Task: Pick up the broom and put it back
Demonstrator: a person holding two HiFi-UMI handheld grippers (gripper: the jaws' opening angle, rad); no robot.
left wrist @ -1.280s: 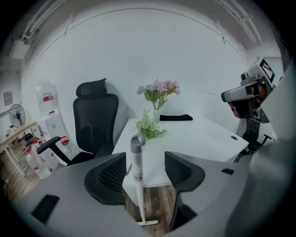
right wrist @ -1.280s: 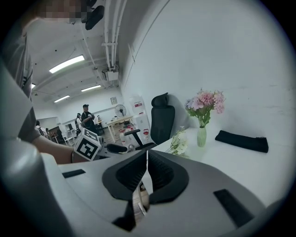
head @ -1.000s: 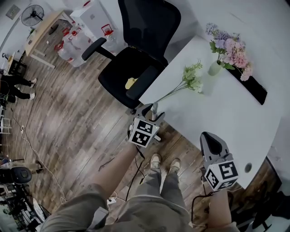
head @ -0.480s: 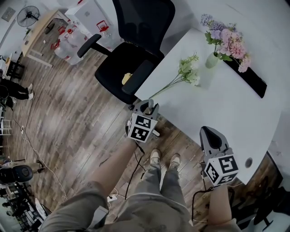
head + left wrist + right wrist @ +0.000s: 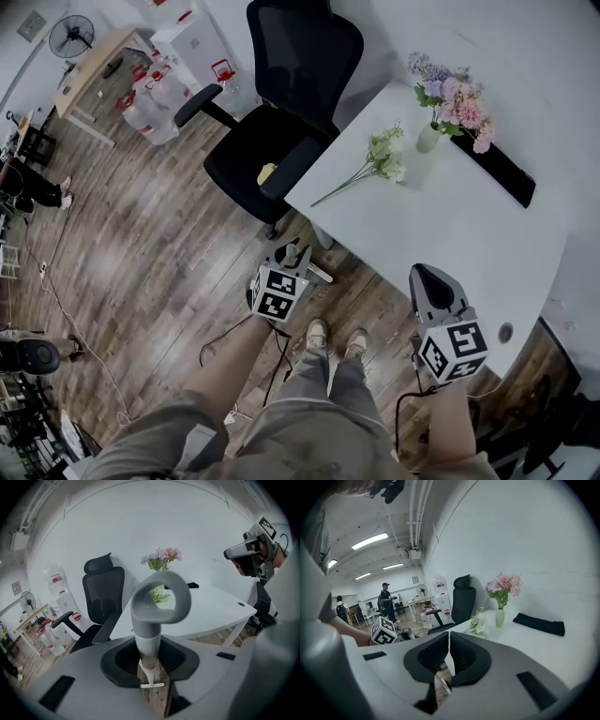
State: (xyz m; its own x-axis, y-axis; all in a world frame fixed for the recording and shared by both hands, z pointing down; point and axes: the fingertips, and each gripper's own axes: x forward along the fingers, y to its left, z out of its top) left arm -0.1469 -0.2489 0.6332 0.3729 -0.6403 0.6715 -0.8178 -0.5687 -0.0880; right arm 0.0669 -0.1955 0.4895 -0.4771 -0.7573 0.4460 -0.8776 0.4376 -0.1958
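The broom shows as a grey handle with a loop-shaped top (image 5: 159, 599), standing upright between the jaws of my left gripper (image 5: 149, 657). The pads are closed against its shaft. In the head view the left gripper (image 5: 287, 259) hovers over the wooden floor just off the white table's near corner, with the handle's top (image 5: 291, 250) poking up from it. The broom's head is hidden. My right gripper (image 5: 427, 278) hangs over the table's near edge; its jaws (image 5: 449, 649) stand together with nothing between them.
A white table (image 5: 450, 234) carries loose flower stems (image 5: 375, 164), a vase of flowers (image 5: 441, 98) and a flat black item (image 5: 497, 169). A black office chair (image 5: 281, 141) stands beside the table. A cable (image 5: 225, 333) lies on the floor by the person's shoes (image 5: 337, 339).
My left gripper has drawn back from the table's corner toward the lower left of the head view, with the broom handle in it. The right gripper has hardly shifted.
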